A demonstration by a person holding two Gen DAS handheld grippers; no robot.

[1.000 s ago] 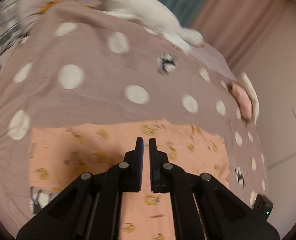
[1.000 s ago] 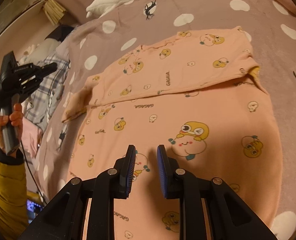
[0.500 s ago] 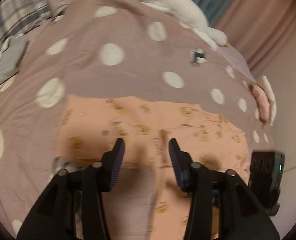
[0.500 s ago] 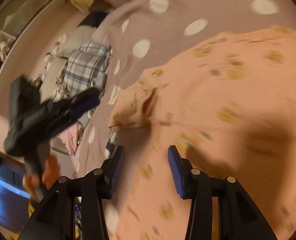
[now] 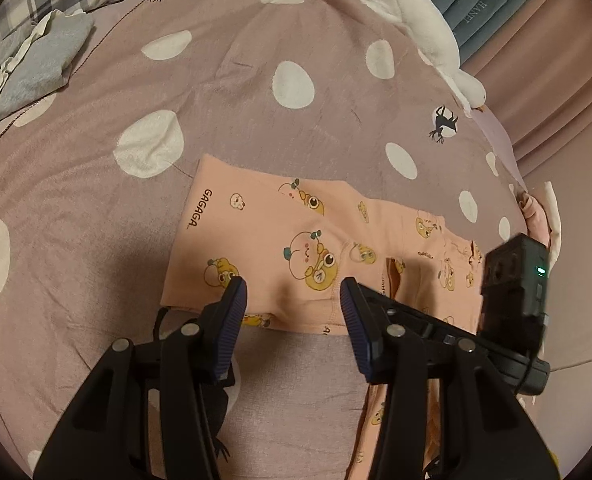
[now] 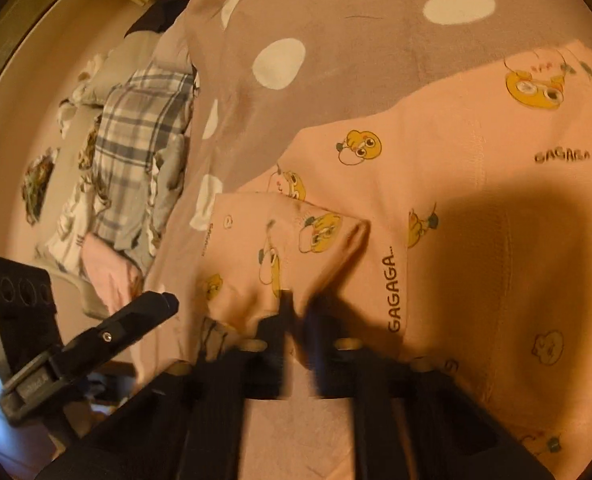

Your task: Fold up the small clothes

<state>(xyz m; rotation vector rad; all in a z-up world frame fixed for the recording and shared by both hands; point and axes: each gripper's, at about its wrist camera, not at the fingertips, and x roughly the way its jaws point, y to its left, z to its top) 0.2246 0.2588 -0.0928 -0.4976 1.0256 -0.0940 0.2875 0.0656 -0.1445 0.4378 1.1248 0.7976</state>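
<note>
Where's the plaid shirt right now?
Left side of the right wrist view: plaid shirt sits crumpled in a clothes pile beside the polka-dot duvet.

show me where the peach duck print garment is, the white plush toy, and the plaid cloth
peach garment (image 5: 279,240): left wrist view, on the flat printed panel.
white plush toy (image 5: 416,28): left wrist view, on its long body.
plaid cloth (image 6: 139,136): right wrist view, on the checked middle.

Home bedroom: polka-dot duvet (image 5: 223,92), curtains (image 5: 536,40).

Left gripper (image 5: 291,312): black angular arms, silver screws, ribbed dark-blue finger pads (image 5: 231,320). Right gripper (image 6: 298,316): same black build; rear housing carries a green indicator light.
</note>
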